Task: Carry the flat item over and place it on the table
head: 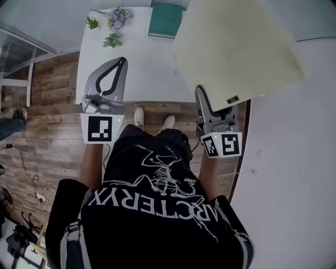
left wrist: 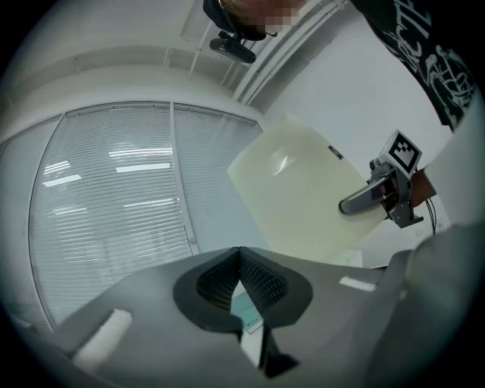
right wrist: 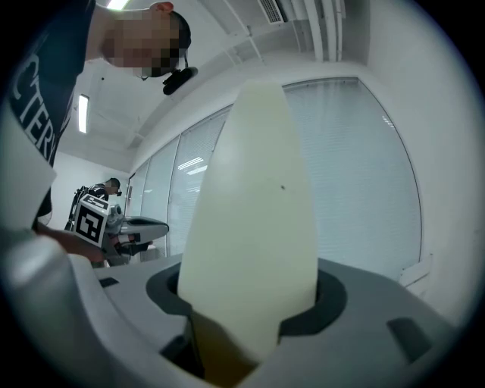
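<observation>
The flat item is a cream-coloured pad (head: 236, 47), held level over the right end of the white table (head: 142, 68). My right gripper (head: 202, 93) is shut on the pad's near corner. In the right gripper view the pad (right wrist: 254, 220) rises edge-on out of the right gripper (right wrist: 250, 303) and fills the space between the jaws. My left gripper (head: 124, 60) hovers over the table's near left part, shut with its tips touching and nothing held. In the left gripper view the left gripper (left wrist: 239, 254) shows closed tips, with the pad (left wrist: 299, 197) and the right gripper (left wrist: 364, 198) off to the right.
A green book (head: 165, 20) lies at the table's far edge, partly under the pad. Small potted plants (head: 113, 39) and purple flowers (head: 119, 14) stand at the far left corner. The person's shoes (head: 139, 116) stand on the wood floor by the near edge. A white wall runs along the right.
</observation>
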{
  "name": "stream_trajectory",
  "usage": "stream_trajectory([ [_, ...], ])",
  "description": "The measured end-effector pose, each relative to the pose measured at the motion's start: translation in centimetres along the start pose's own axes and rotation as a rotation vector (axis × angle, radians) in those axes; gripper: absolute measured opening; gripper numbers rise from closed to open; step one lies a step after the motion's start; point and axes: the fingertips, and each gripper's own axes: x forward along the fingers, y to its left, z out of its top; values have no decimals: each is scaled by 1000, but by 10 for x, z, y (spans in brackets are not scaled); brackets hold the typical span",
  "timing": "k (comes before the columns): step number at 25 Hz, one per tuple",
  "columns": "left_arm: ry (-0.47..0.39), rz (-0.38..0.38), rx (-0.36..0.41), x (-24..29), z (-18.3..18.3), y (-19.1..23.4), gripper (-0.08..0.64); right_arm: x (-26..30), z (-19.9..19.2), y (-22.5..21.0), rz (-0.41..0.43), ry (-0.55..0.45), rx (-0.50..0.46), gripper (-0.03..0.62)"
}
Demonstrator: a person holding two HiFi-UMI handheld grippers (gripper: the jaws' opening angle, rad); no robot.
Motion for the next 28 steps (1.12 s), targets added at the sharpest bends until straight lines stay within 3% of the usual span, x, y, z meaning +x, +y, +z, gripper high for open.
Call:
stream_trajectory([
  [9,49,64,-3,17,8,-14,9,9,-34,-32,75,93,36,281],
  [12,49,73,0,29,9,-25,9,16,-55,-43,109,135,94,281],
  [15,50,71,3,39,10,-35,9,25,-96,-45,182,241,268,281],
  [21,85,80,21,49,5,-41,9,44,-203,-30,328,496,782,279],
  [25,127,100,18,48,-5,-35,9,51,-255,-12,381,601,995,281],
  [28,133,105,27,49,-8,-35,9,52,-283,4,425,685,1066,281],
])
